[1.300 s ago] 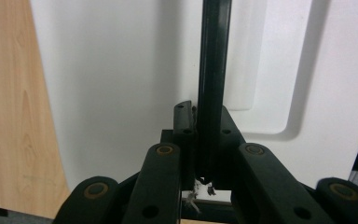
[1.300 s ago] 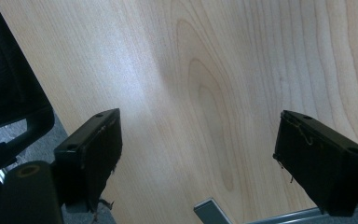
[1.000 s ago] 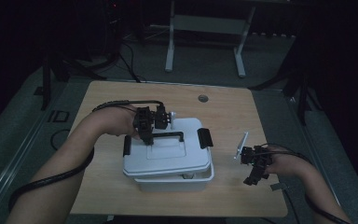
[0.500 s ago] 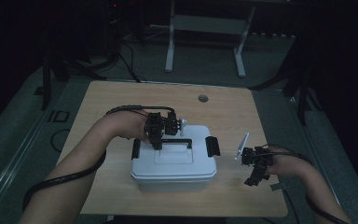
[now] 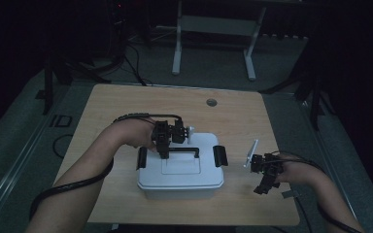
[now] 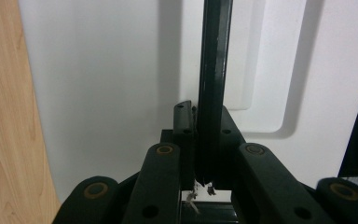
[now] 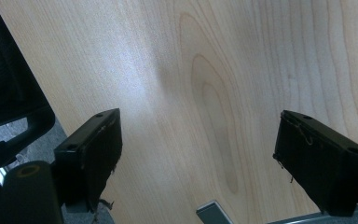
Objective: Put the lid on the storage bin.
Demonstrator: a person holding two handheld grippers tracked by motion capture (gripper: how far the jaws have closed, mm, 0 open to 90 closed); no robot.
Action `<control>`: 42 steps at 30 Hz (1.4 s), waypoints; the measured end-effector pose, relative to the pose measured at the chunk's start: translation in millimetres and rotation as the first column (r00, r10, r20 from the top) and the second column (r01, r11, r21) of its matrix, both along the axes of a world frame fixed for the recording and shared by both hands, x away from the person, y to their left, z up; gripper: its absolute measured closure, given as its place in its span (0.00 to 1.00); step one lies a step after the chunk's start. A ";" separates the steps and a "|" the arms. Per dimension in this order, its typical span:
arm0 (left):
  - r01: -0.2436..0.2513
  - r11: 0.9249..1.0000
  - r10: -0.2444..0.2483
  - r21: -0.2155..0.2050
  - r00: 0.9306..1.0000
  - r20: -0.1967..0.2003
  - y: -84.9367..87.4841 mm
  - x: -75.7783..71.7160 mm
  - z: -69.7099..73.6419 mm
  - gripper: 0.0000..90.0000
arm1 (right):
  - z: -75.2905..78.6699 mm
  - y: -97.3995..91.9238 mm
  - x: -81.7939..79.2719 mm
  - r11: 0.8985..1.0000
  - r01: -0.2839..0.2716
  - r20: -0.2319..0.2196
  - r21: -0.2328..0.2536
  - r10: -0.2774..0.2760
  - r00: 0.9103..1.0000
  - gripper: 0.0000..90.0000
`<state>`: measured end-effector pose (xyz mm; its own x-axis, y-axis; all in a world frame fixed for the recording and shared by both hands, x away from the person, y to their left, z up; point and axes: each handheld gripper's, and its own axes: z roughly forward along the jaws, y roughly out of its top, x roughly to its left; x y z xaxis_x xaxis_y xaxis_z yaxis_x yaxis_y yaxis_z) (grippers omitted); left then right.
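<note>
A white lidded box [image 5: 180, 174] stands on the wooden table [image 5: 126, 107], with a black carry handle [image 5: 183, 151] on top and a black latch [image 5: 220, 156] at each end. My left gripper [image 5: 164, 154] points down and is shut on the left part of that handle. In the left gripper view the handle bar [image 6: 213, 70] runs up from between the pinching jaws of the left gripper [image 6: 204, 109] over the white lid [image 6: 98, 93]. My right gripper [image 5: 261, 187] hovers low over the table at the front right. Its jaws are wide open on nothing, as the right gripper [image 7: 196, 154] shows over bare wood [image 7: 214, 70].
A small round hole [image 5: 211, 102] sits in the table near its far edge. A small grey piece [image 5: 289, 194] lies by the right forearm near the front right corner. Dark floor, cables and a metal stand [image 5: 213, 29] lie beyond the table.
My left gripper has carried the box by its handle a little to the right and down. The box looked tilted before and now sits level. The right gripper has stayed put.
</note>
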<state>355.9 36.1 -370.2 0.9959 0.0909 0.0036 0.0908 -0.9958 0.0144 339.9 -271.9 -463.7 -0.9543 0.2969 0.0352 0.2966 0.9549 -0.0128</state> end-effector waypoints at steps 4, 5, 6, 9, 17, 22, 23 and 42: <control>-0.002 1.000 0.002 0.001 1.000 -0.004 -0.1 0.3 0.0 0.93 | -0.2 0.9 0.1 1.000 -0.003 0.000 0.000 0.003 1.000 0.16; 0.001 1.000 -0.001 0.001 1.000 -0.003 -0.1 0.1 0.0 0.93 | 0.1 1.2 0.1 1.000 -0.002 0.000 0.003 0.002 1.000 0.16; 0.000 1.000 0.000 0.001 1.000 -0.005 0.1 0.7 0.1 0.93 | 0.3 1.3 0.0 1.000 -0.002 0.001 0.003 0.002 1.000 0.16; -0.023 1.000 0.024 -0.021 1.000 0.014 2.1 3.3 1.5 0.76 | 0.4 1.6 0.5 1.000 -0.002 0.001 -0.001 0.002 1.000 0.16; -0.079 0.994 0.082 -0.069 0.996 0.032 17.7 8.7 8.3 0.16 | 1.8 4.4 1.1 1.000 -0.008 0.002 -0.002 0.008 1.000 0.16; -0.085 0.994 0.089 -0.073 0.994 0.057 29.9 8.3 8.2 0.08 | 2.9 6.6 2.0 1.000 -0.012 0.003 0.000 0.012 1.000 0.16; -0.083 0.994 0.087 -0.069 0.994 0.059 33.4 8.3 7.6 0.08 | 2.9 7.0 2.0 1.000 -0.013 0.003 -0.001 0.013 1.000 0.16; -0.185 0.975 0.193 -0.124 0.980 0.053 115.5 0.9 -8.5 0.03 | 7.1 11.2 4.8 1.000 -0.013 0.007 -0.005 0.013 1.000 0.16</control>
